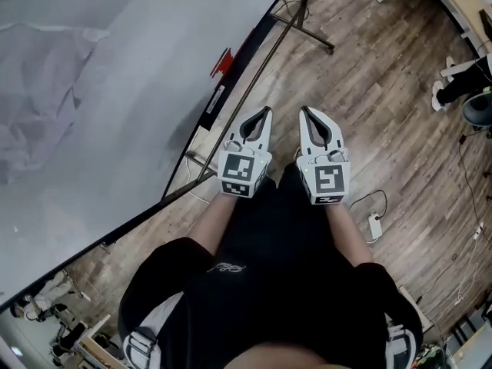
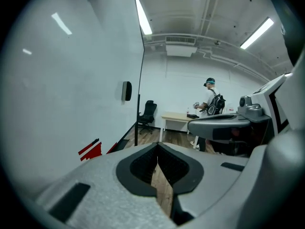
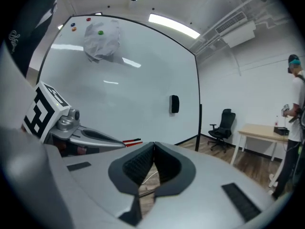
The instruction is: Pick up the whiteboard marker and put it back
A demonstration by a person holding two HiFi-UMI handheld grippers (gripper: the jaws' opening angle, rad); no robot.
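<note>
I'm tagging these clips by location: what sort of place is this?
Probably an office or lab workroom: a large whiteboard, a black office chair and a desk on wood-plank flooring.

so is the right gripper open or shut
Shut: in its own view the right gripper has its jaw tips touching, with nothing held between them.

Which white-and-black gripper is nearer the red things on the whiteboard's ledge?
The left gripper, next to the large white whiteboard where the red things lie; the right gripper is on its far side, over the wooden floor.
</note>
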